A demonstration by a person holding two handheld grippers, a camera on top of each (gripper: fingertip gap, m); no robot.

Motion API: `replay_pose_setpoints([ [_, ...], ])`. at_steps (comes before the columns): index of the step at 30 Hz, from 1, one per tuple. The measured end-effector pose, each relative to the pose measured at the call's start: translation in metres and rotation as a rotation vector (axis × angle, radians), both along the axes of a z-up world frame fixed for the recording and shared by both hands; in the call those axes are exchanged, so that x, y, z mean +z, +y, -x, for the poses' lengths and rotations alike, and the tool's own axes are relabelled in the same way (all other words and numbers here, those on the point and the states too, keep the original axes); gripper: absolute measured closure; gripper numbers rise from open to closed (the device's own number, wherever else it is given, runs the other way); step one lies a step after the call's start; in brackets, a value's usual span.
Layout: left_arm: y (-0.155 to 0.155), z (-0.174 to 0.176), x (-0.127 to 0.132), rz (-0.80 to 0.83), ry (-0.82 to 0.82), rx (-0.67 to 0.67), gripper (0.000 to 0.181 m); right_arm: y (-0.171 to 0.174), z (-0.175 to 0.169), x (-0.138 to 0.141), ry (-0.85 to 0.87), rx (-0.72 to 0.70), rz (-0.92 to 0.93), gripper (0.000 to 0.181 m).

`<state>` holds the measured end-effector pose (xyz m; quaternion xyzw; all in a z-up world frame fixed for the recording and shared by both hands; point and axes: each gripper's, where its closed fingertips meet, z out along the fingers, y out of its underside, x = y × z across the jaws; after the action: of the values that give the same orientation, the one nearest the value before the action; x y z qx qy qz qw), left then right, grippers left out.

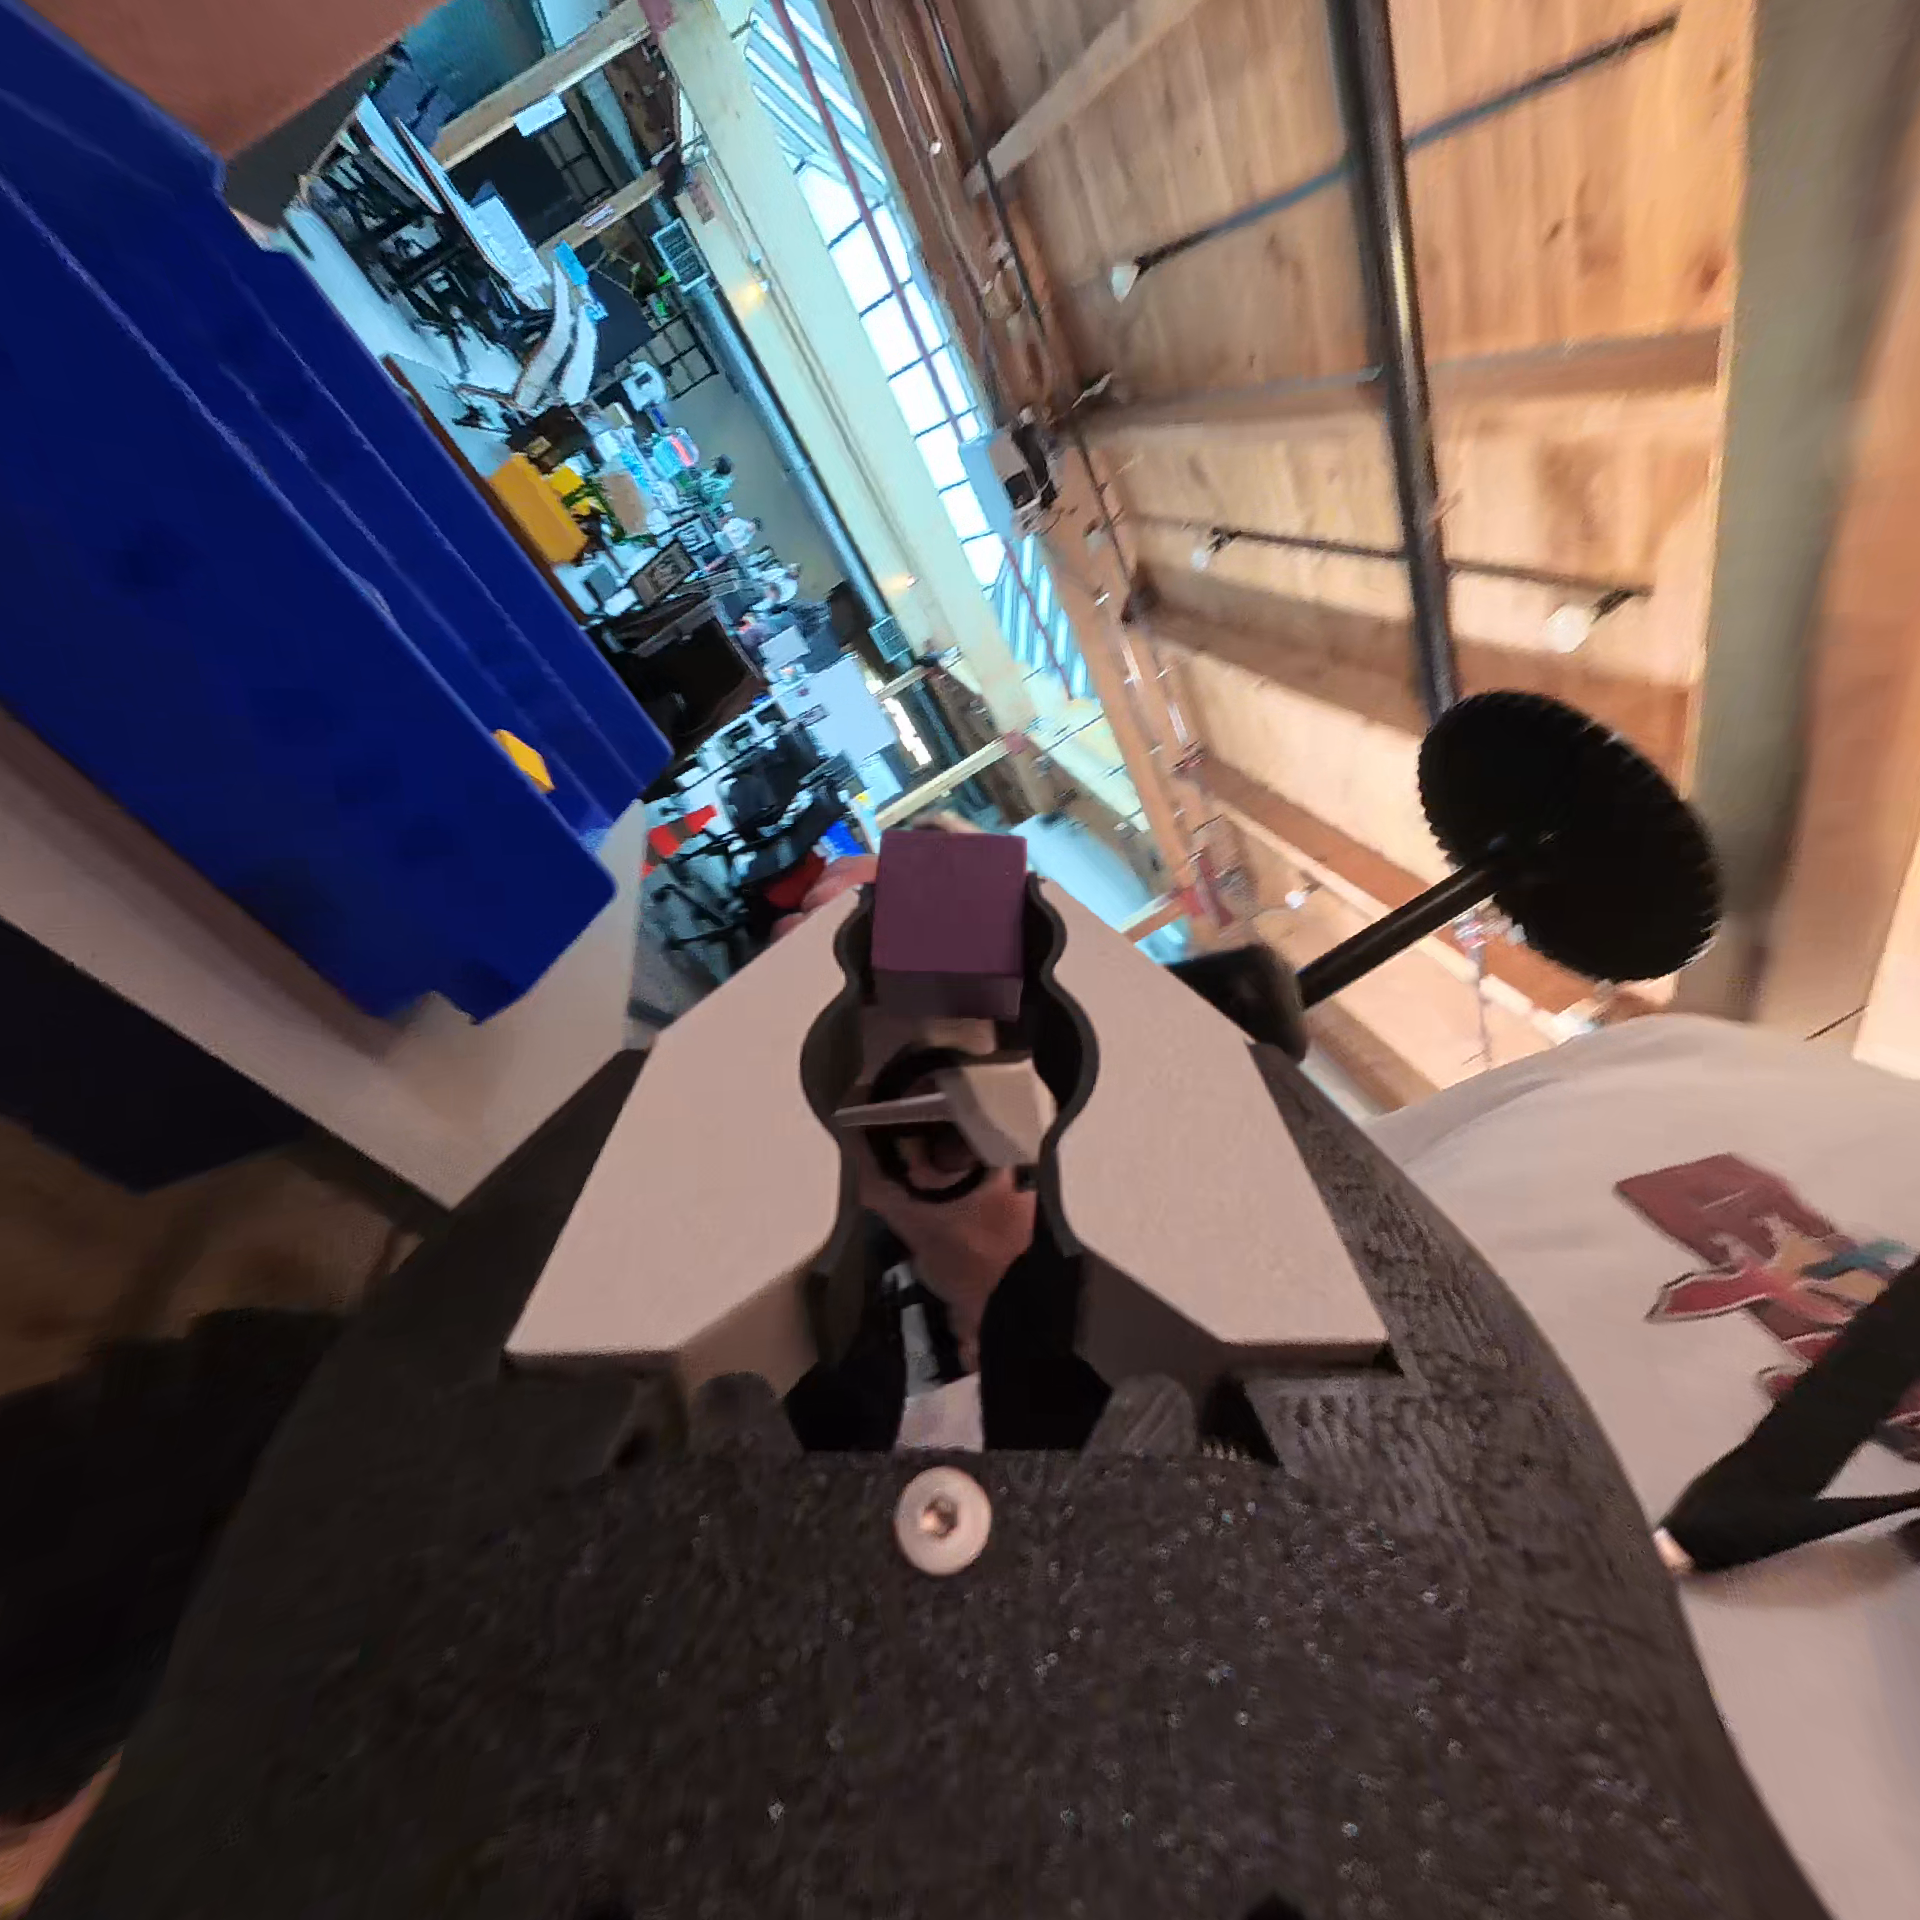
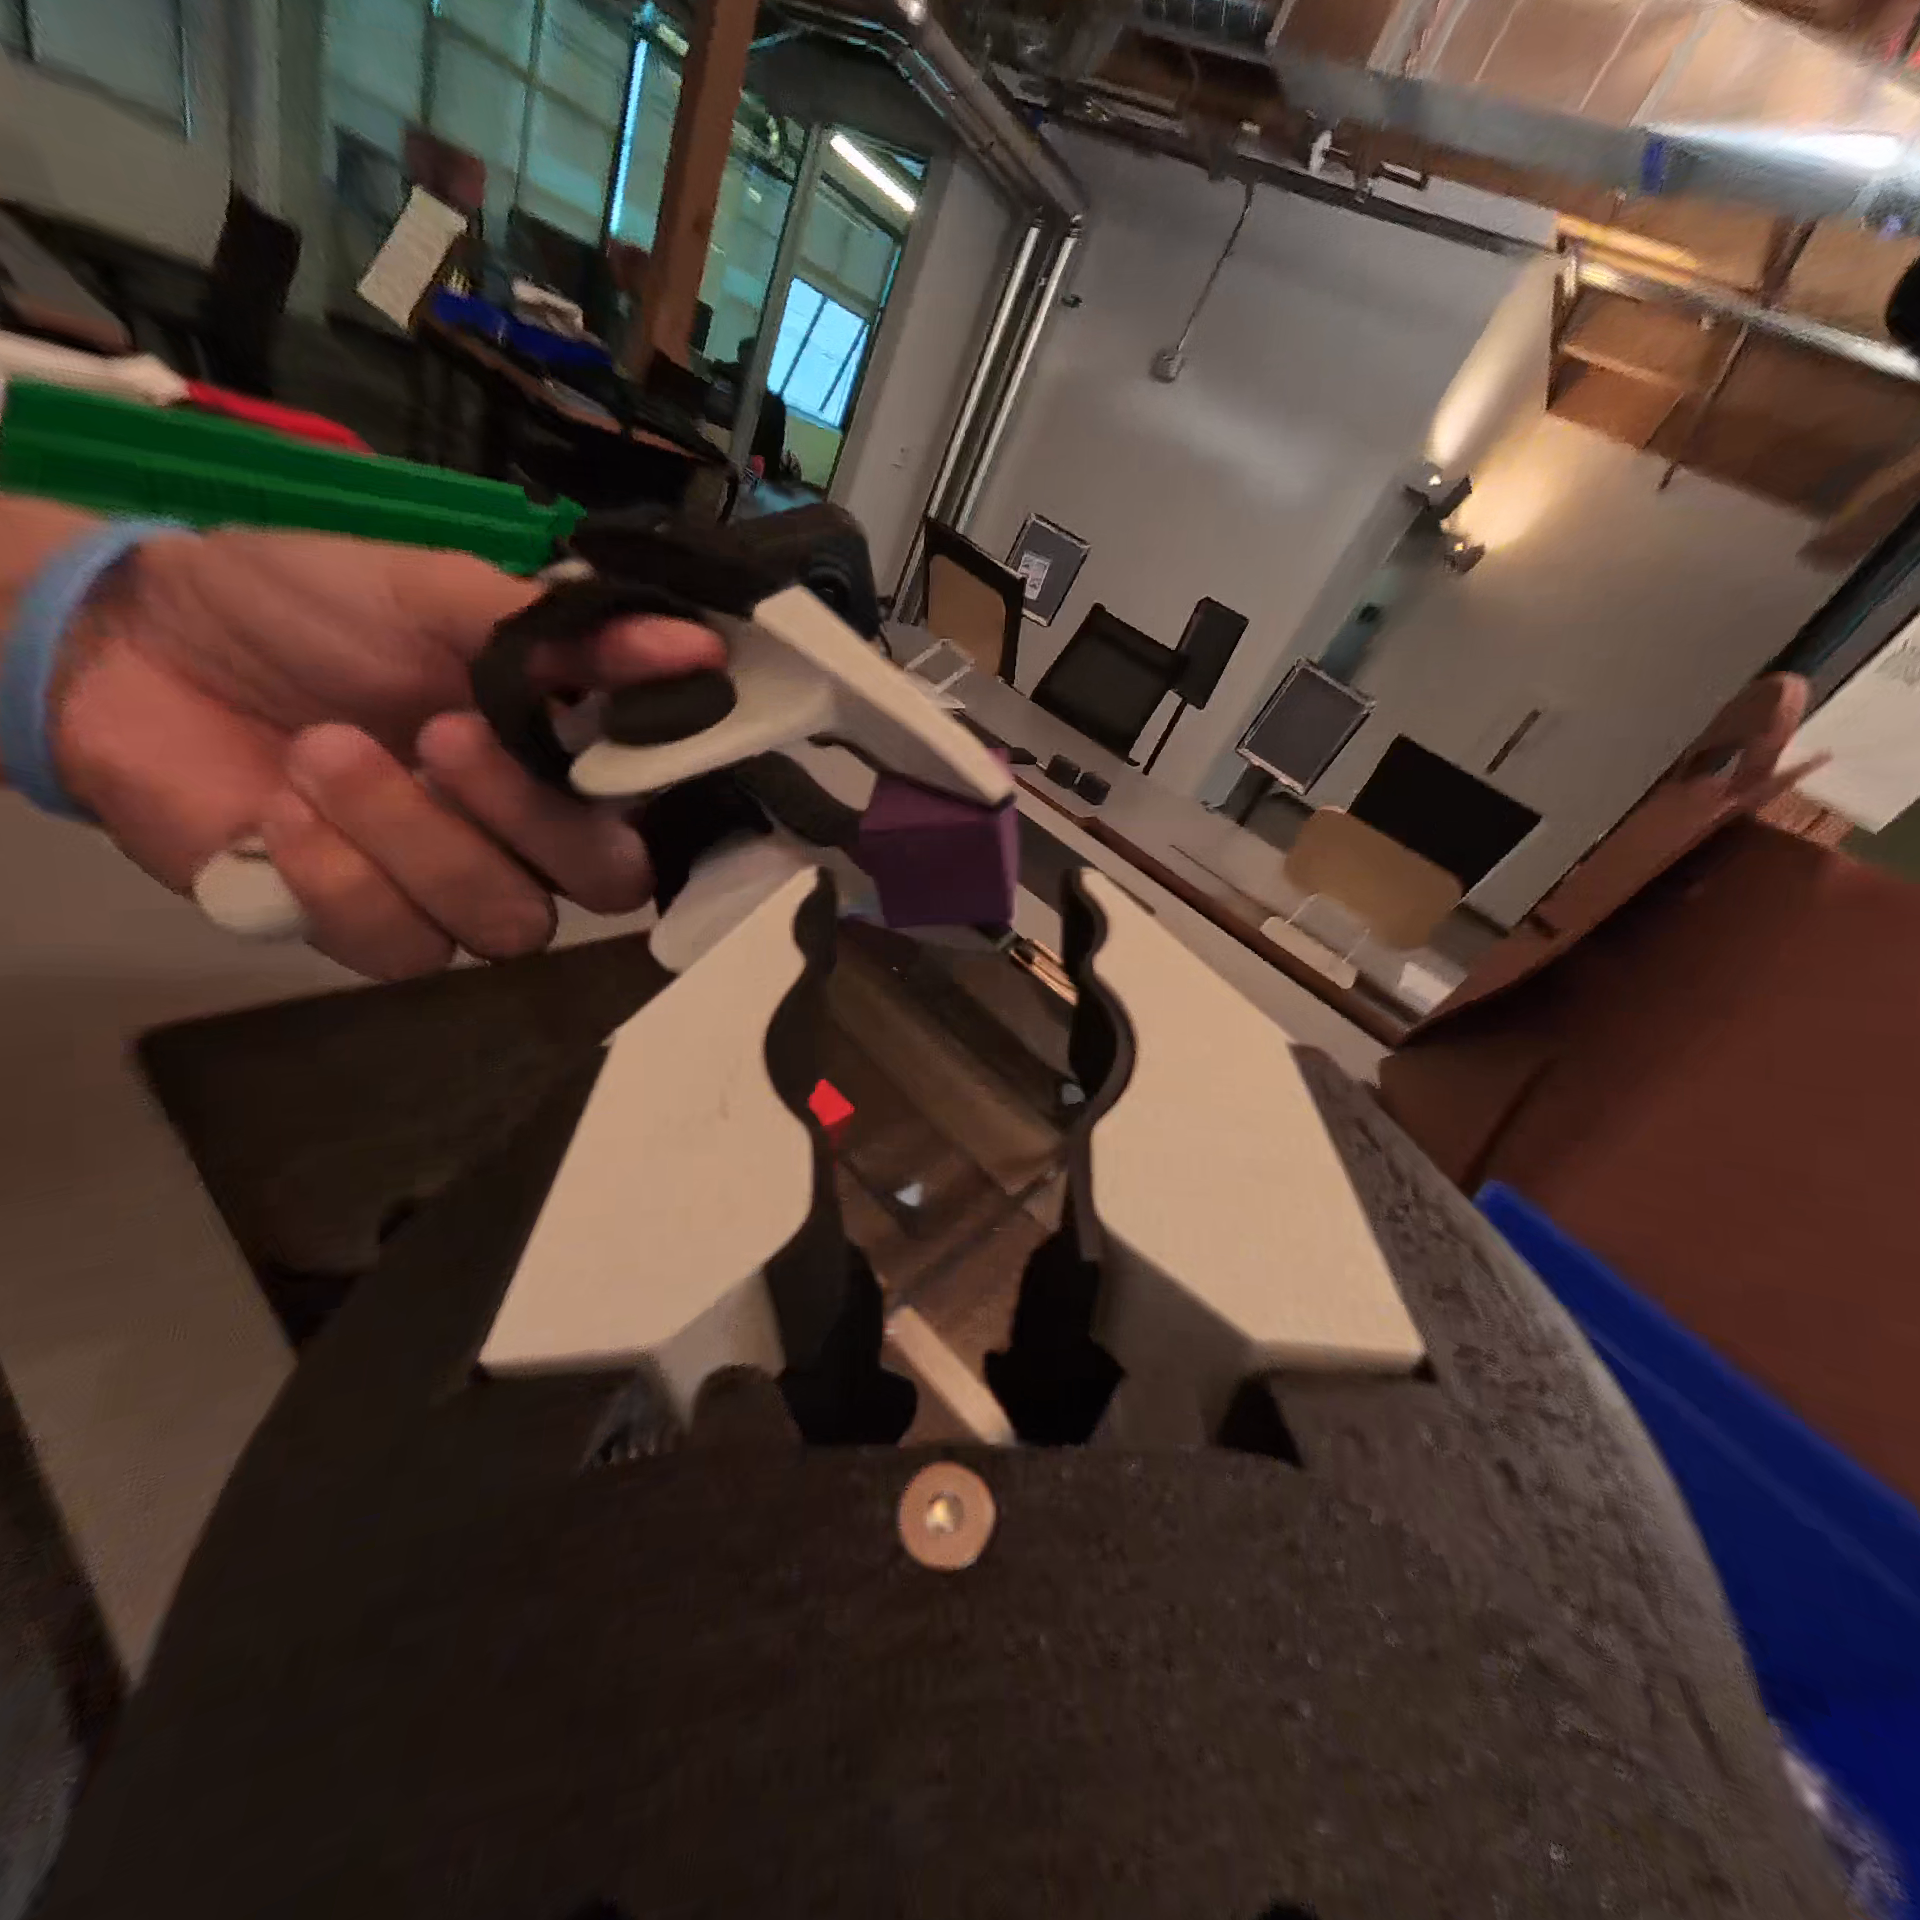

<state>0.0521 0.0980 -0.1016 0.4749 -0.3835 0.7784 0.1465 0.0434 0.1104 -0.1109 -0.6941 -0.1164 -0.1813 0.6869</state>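
My left gripper (image 1: 951, 935), tilted steeply sideways, has its pale fingers (image 1: 727, 1143) drawn close at the tips. My left hand (image 2: 343, 769), a blue band at the wrist, wraps its handle. My right gripper (image 2: 951, 914) points forward beneath it, fingers (image 2: 686, 1164) parted, tips apart.

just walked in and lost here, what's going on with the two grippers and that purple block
A person holds a two-finger gripper in each hand. The left gripper is shut on a purple cube, lifted up off any surface. The right gripper is open and empty, its tips just below the cube but apart from it. The person's hand works the left gripper's handle. Blue bins sit beside.
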Motion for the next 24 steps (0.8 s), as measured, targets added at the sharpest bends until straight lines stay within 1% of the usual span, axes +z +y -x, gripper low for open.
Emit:
replay_pose_setpoints([
  [2, -0.006, -0.001, -0.003, 0.033, 0.036, -0.013, 0.153, 0.002, -0.001, -0.004, -0.057, -0.021, 0.013, 0.154],
  [5, -0.007, -0.001, -0.002, 0.09, 0.053, -0.012, 0.153, 0.001, 0.001, 0.001, -0.059, -0.015, -0.017, 0.155],
  [7, -0.008, 0.001, -0.007, 0.048, 0.051, -0.001, 0.153, 0.0, 0.001, -0.004, -0.026, 0.02, 0.023, 0.155],
  [8, -0.005, 0.001, -0.009, 0.018, 0.046, 0.025, 0.148, -0.004, -0.003, -0.003, -0.015, 0.018, 0.03, 0.155],
  [9, 0.001, 0.002, -0.012, -0.009, 0.052, 0.062, 0.139, -0.011, -0.013, -0.001, -0.011, -0.001, 0.036, 0.155],
  [10, 0.008, 0.004, -0.014, -0.036, 0.056, 0.097, 0.134, -0.019, -0.028, 0.0, -0.002, -0.029, 0.062, 0.155],
  [11, 0.016, 0.007, -0.016, -0.061, 0.057, 0.131, 0.134, -0.03, -0.048, -0.003, 0.014, -0.064, 0.115, 0.155],
  [13, 0.031, 0.017, -0.021, -0.115, 0.064, 0.187, 0.134, -0.059, -0.106, -0.013, 0.084, -0.175, 0.275, 0.155],
  [14, 0.036, 0.023, -0.024, -0.139, 0.072, 0.208, 0.134, -0.074, -0.134, -0.025, 0.154, -0.208, 0.401, 0.155],
  [16, 0.044, 0.033, -0.032, -0.173, 0.093, 0.234, 0.134, -0.111, -0.183, -0.062, 0.321, -0.291, 0.748, 0.155],
  [17, 0.045, 0.037, -0.037, -0.189, 0.107, 0.238, 0.134, -0.125, -0.201, -0.079, 0.385, -0.304, 0.887, 0.155],
  [19, 0.044, 0.043, -0.046, -0.222, 0.127, 0.235, 0.134, -0.14, -0.219, -0.111, 0.473, -0.271, 1.095, 0.155],
  [21, 0.04, 0.047, -0.051, -0.237, 0.137, 0.236, 0.134, -0.149, -0.229, -0.14, 0.491, -0.249, 1.285, 0.155],
  [24, 0.033, 0.05, -0.053, -0.236, 0.142, 0.236, 0.134, -0.161, -0.227, -0.168, 0.505, -0.201, 1.497, 0.155],
])
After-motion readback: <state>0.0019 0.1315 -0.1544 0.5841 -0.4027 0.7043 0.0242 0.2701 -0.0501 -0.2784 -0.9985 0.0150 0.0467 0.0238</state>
